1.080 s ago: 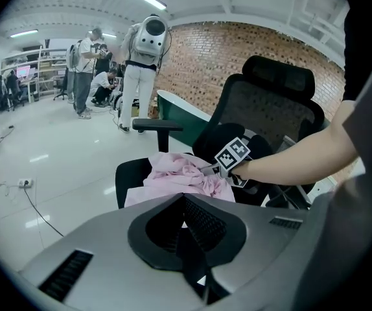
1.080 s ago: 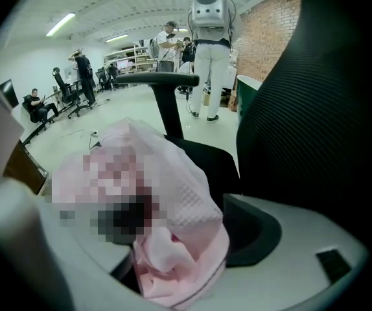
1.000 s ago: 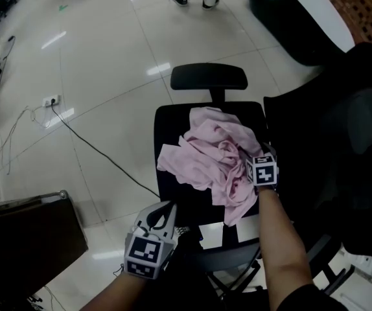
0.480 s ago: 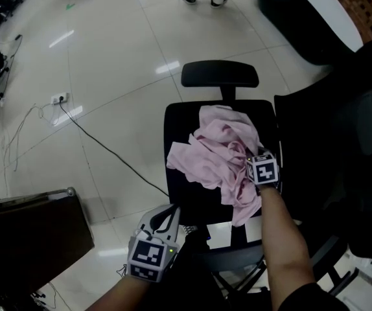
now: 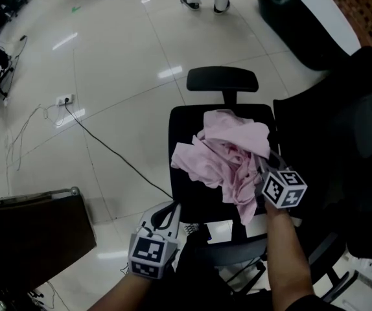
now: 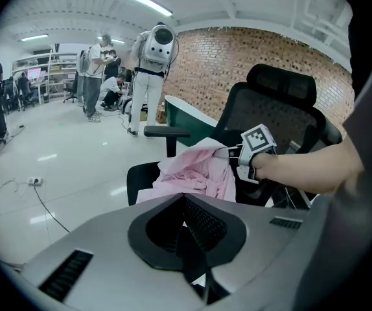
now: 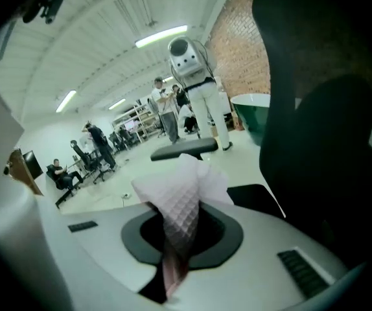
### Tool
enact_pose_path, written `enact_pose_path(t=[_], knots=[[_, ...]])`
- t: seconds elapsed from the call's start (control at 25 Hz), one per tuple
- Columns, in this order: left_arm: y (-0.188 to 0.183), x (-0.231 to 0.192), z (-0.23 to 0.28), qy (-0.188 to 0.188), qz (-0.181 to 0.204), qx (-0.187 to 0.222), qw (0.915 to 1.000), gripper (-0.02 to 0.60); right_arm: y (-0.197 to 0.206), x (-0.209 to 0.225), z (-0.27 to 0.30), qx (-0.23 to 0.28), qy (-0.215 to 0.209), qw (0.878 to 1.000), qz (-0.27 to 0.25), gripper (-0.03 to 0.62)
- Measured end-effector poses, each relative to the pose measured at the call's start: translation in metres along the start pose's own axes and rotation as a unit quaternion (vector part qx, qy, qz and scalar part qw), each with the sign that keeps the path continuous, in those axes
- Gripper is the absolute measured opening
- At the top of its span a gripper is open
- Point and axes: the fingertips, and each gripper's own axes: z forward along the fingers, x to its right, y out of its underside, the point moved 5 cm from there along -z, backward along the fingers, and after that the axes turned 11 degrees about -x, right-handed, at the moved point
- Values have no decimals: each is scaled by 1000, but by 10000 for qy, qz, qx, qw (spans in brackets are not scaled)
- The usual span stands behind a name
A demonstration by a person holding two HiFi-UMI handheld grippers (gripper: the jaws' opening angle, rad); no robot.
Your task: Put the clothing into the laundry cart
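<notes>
While the pink garment [image 5: 228, 157] lay bunched on the black office chair [image 5: 185, 135], the right gripper [image 5: 264, 162] had just been closing on a fold at the heap's edge, with cloth pinched between its jaws. A good lift probably needed height, so trailing cloth cleared the seat. The left gripper [image 5: 166, 214], jaws together and empty, could gather the slack.

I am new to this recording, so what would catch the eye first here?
A crumpled pink garment lies on the black chair, at the centre of the head view. The right gripper, whose jaws have just been closing, pinches its edge. The left gripper hangs shut and empty below-left.
</notes>
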Motion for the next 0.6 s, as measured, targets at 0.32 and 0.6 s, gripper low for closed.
enact_pose_path(t=[0.32,0.6], knots=[[-16,0,-62,-259,-106,434,9987,0,-75,-85,-103,832,-742,9929,-411,38],[-25,6,-125,-497,-181,940,9942,0,-114,-155,-157,942,-1257,9839,-854,38]])
